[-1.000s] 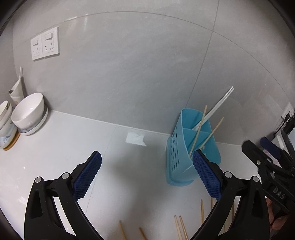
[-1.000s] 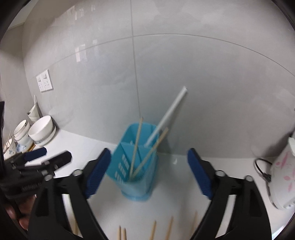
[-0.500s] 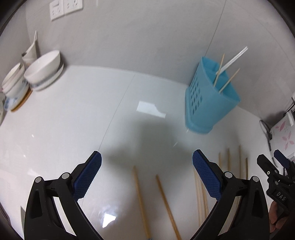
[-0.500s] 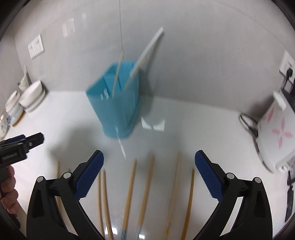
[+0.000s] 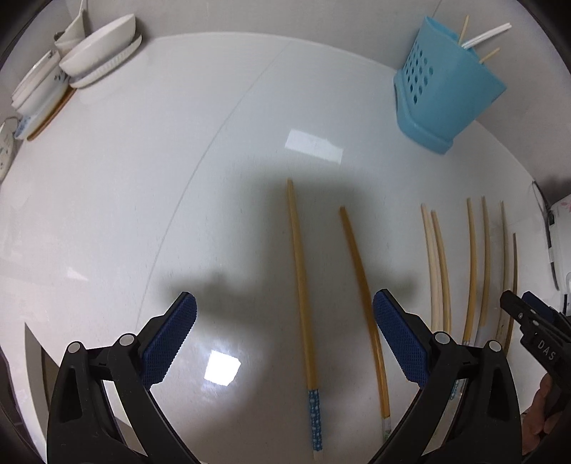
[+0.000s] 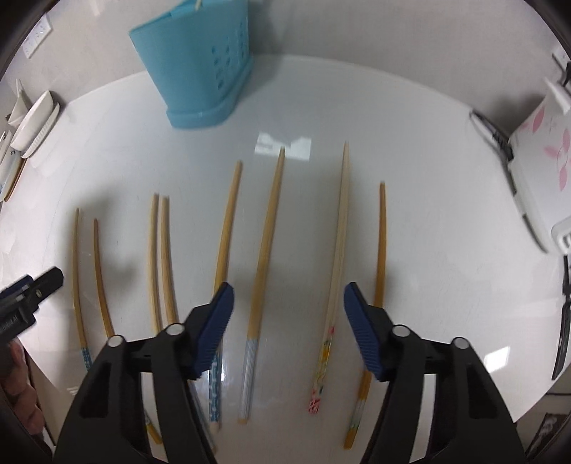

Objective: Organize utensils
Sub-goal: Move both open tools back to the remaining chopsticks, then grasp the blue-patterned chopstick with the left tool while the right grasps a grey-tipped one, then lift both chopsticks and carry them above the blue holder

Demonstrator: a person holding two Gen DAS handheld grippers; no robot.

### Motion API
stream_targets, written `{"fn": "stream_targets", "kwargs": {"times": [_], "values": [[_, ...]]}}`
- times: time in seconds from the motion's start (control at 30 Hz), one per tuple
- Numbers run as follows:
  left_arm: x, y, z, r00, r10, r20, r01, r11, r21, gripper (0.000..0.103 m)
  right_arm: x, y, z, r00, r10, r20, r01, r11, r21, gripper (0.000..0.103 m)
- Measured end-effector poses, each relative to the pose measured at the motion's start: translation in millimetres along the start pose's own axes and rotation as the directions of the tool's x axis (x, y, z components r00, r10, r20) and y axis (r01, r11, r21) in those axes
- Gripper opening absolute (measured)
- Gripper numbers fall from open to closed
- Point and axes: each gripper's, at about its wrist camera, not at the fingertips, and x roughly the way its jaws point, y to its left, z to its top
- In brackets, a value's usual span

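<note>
Chopsticks point(image 6: 264, 235) crowd counter point(image 5: 142, 178) front (left bare).

Home kitchen: my view shows a white glossy table point(image 5: 142, 178), stacked bowls point(image 5: 100, 53), blue utensil holder point(image 5: 446, 92), chopsticks point(image 6: 264, 242), tiled wall with sockets point(image 6: 35, 39), flowered appliance point(image 6: 542, 157).

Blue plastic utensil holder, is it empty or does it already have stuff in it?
Not empty: the blue plastic utensil holder has thin wooden sticks and a white utensil poking out the top.
</note>
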Motion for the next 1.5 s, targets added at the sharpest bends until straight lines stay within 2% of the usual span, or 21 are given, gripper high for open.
{"fn": "stream_targets", "kwargs": {"times": [0.07,0.13,0.37,0.47,0.6,0.67,0.77,0.8,0.9,1.1,1.23,1.5], "values": [[3,-2,-1,1.000,-0.003,-0.016,0.003,1.000,-0.005,0.097,3,0,0,1.000,0.002,-0.021,-0.002,1.000,0.001,0.053],[8,-3,-3,0.999,0.007,-0.037,-0.007,1.000,0.002,0.097,6,2,0,0.999,0.009,-0.046,-0.009,1.000,0.000,0.046],[21,-3,-13,0.993,0.032,-0.115,-0.033,0.999,-0.007,0.088,15,10,4,0.994,0.027,-0.104,-0.027,1.000,0.005,0.042],[23,-5,-16,0.989,0.040,-0.139,-0.041,0.999,-0.006,0.081,18,13,5,0.993,0.017,-0.120,-0.018,1.000,-0.002,0.038],[26,-4,-20,0.984,0.073,-0.161,-0.073,0.997,0.002,0.069,27,17,11,0.988,0.013,-0.153,-0.013,1.000,0.001,0.028],[24,-5,-20,0.984,0.077,-0.163,-0.078,0.997,0.001,0.060,29,17,12,0.987,0.014,-0.161,-0.014,1.000,0.003,0.024],[19,-9,-19,0.983,0.077,-0.166,-0.075,0.997,0.016,0.024,34,18,14,0.984,0.013,-0.179,-0.011,1.000,0.011,0.020],[16,-14,-18,0.983,0.072,-0.168,-0.070,0.997,0.022,0.007,36,18,14,0.983,0.015,-0.185,-0.013,1.000,0.013,0.019],[15,-13,-19,0.983,0.051,-0.175,-0.049,0.999,0.017,0.006,42,17,15,0.977,0.033,-0.208,-0.024,0.999,0.044,0.007],[10,-7,-22,0.985,0.039,-0.169,-0.037,0.999,0.019,0.006,42,15,19,0.979,0.037,-0.201,-0.026,0.998,0.053,0.007],[11,4,-13,0.987,0.030,-0.161,-0.026,0.999,0.023,0.006,38,13,21,0.983,0.040,-0.179,-0.030,0.998,0.060,0.007],[-9,-1,1,0.997,0.004,-0.082,-0.001,0.999,0.035,0.006,14,4,30,0.996,0.034,-0.088,-0.028,0.997,0.071,0.007]]}}
